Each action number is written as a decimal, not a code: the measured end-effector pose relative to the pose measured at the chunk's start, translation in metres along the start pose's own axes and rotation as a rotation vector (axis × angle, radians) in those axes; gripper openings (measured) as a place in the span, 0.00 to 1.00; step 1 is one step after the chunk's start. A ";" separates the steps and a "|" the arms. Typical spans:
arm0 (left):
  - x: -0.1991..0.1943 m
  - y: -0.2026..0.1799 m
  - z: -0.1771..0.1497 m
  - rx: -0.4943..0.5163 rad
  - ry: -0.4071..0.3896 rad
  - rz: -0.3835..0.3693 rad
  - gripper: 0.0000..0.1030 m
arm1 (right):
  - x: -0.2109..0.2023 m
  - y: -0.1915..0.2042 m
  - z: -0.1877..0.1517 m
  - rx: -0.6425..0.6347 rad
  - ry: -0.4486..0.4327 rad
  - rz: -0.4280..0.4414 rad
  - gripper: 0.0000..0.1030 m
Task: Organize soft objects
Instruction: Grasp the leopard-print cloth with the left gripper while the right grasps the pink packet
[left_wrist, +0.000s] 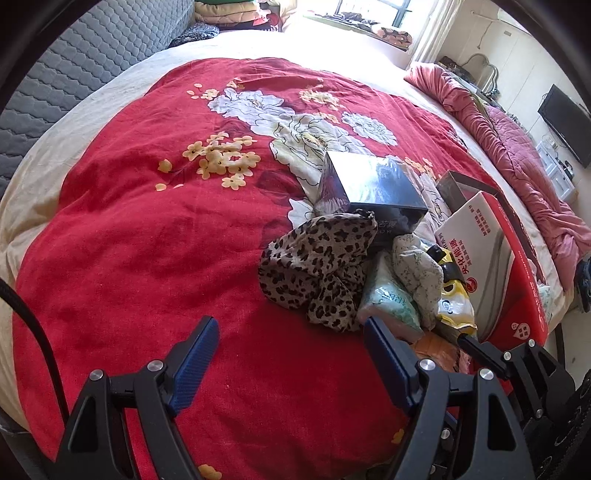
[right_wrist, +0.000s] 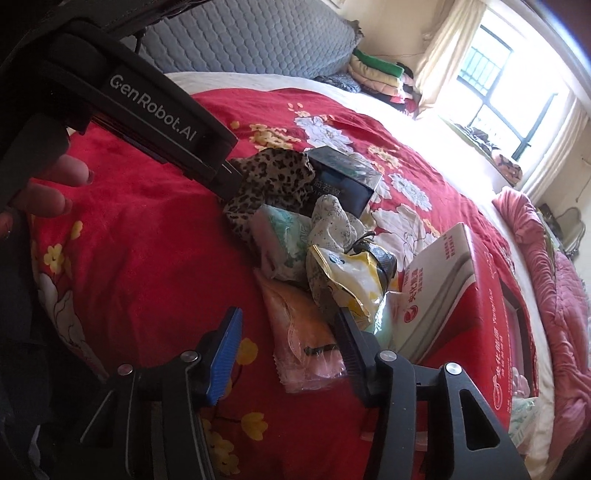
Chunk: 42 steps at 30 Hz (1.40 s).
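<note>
Red floral bedding (left_wrist: 147, 240) fills most of both views, spread over a bed with a grey quilted headboard (left_wrist: 92, 55) at the upper left and a bright window (right_wrist: 498, 92) at the upper right. A pink quilt (left_wrist: 517, 155) lies bunched along the right edge.

From my left wrist view, the left gripper (left_wrist: 290, 354) sits at the bottom with its jaws wide apart and nothing between them but bare bedding. Just beyond its right finger the pile of soft things begins: a leopard-print cloth (left_wrist: 317, 269), a pale green tissue pack (left_wrist: 391, 299) touching it on the right, and a crumpled white patterned cloth (left_wrist: 417, 273) above that. A dark glossy box (left_wrist: 369, 188) rests on the upper edge of the leopard cloth.

In my right wrist view, the right gripper (right_wrist: 288, 339) is partly closed, an orange packet (right_wrist: 299, 321) lying between its fingers; I cannot tell whether the pads touch it. A yellow and white bag (right_wrist: 351, 280) overlaps the right finger's tip. A red and white carton (right_wrist: 461, 295) stands close on the right, crowding that side, and the other tool's black body (right_wrist: 147, 107) cuts across the upper left, a hand (right_wrist: 48, 184) beneath it.
</note>
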<state>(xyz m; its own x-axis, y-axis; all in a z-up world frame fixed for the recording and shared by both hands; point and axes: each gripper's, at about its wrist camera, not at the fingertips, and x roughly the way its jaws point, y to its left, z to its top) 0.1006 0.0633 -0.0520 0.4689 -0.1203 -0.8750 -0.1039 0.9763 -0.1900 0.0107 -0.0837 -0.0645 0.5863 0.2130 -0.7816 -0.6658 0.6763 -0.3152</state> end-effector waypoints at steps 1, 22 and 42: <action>0.002 0.000 0.001 -0.001 -0.001 0.001 0.78 | 0.004 0.000 0.000 -0.006 0.013 -0.009 0.49; 0.056 0.009 0.024 -0.036 -0.002 -0.010 0.77 | 0.043 -0.037 0.003 0.112 0.022 0.108 0.32; 0.036 -0.001 0.027 0.041 -0.110 -0.191 0.10 | 0.062 -0.040 0.007 0.177 0.079 0.191 0.28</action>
<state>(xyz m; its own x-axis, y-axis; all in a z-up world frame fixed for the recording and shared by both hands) 0.1413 0.0629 -0.0709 0.5697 -0.2855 -0.7706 0.0303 0.9444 -0.3275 0.0773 -0.0928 -0.0969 0.4154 0.2977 -0.8595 -0.6660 0.7431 -0.0645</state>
